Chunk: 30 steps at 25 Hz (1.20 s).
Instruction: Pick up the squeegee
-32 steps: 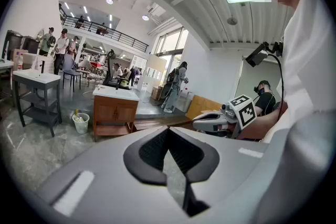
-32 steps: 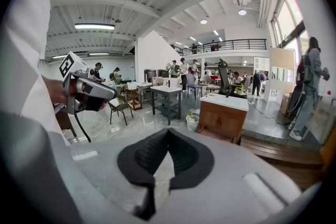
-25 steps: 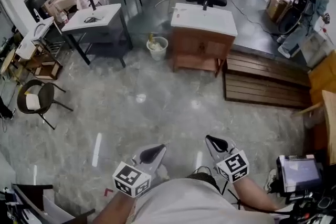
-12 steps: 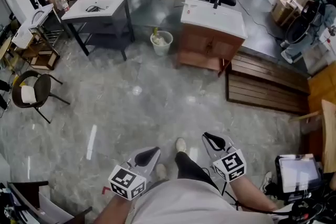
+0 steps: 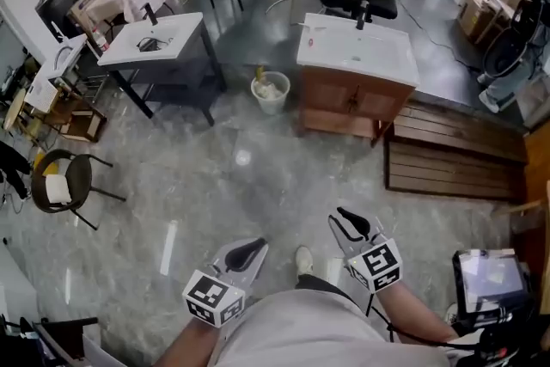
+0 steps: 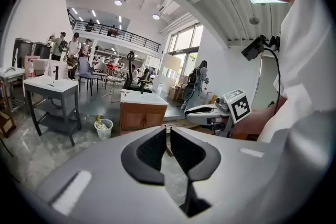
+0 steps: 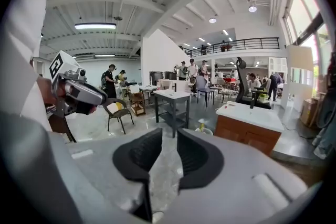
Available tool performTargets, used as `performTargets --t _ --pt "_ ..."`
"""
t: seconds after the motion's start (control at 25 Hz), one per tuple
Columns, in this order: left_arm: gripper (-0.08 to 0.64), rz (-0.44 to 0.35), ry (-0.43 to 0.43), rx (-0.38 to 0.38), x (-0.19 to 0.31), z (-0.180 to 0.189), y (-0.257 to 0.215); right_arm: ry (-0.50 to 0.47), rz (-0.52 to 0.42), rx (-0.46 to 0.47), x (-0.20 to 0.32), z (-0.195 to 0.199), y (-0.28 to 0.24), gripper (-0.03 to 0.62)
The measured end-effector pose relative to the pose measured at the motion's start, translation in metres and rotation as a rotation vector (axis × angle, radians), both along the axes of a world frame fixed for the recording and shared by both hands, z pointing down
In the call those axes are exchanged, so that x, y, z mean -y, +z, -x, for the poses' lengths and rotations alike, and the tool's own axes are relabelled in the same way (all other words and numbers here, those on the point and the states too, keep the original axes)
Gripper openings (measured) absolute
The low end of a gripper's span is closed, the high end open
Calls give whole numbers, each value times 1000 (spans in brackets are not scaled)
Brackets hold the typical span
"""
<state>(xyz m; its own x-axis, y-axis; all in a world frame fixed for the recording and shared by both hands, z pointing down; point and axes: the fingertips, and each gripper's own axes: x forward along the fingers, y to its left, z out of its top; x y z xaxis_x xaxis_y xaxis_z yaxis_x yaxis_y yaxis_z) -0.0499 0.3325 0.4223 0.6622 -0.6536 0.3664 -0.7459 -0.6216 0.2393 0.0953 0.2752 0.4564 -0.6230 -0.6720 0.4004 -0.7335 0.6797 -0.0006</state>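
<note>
No squeegee is plain to see. A small reddish item (image 5: 314, 25), too small to name, lies on the white top of the wooden vanity (image 5: 357, 56) ahead. My left gripper (image 5: 249, 252) is held low in front of the person's body, over the marble floor. Its jaws (image 6: 168, 134) are shut with nothing in them. To its right my right gripper (image 5: 352, 225) points the same way. Its jaws (image 7: 169, 136) are opening, and only floor shows in the gap. Each gripper shows in the other's view: the right gripper (image 6: 210, 113) and the left gripper (image 7: 79, 93).
A white sink on a dark metal frame (image 5: 150, 43) stands left of the vanity, with a white bucket (image 5: 270, 90) between them. Low wooden decking (image 5: 455, 159) lies at the right and a black chair (image 5: 60, 180) at the left. Other people and office chairs are at the far end.
The person has stepped forward across the floor, so the two sinks sit closer and lower in the head view. Both grippers travelled along, still side by side.
</note>
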Motion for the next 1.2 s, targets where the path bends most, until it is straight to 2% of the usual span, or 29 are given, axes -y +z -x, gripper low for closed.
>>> performTargets --t 0.16,0.32,0.6,0.88,1.04,1.2 --pt "55 -22 -40 -17 70 -16 -4 -34 -9 -8 66 -15 6 81" --pt "55 -1 -47 -31 120 -23 -1 -29 14 -14 120 -16 23 81" --pt "55 12 -38 -35 222 10 17 5 46 -45 225 10 44 100" --pt "55 -3 57 -53 341 70 12 141 22 -51 357 55 37 106" --pt "55 -18 134 -27 401 101 8 261 10 -21 436 66 40 106" --pt "55 -17 129 -40 455 118 5 331 26 -30 508 63 51 106"
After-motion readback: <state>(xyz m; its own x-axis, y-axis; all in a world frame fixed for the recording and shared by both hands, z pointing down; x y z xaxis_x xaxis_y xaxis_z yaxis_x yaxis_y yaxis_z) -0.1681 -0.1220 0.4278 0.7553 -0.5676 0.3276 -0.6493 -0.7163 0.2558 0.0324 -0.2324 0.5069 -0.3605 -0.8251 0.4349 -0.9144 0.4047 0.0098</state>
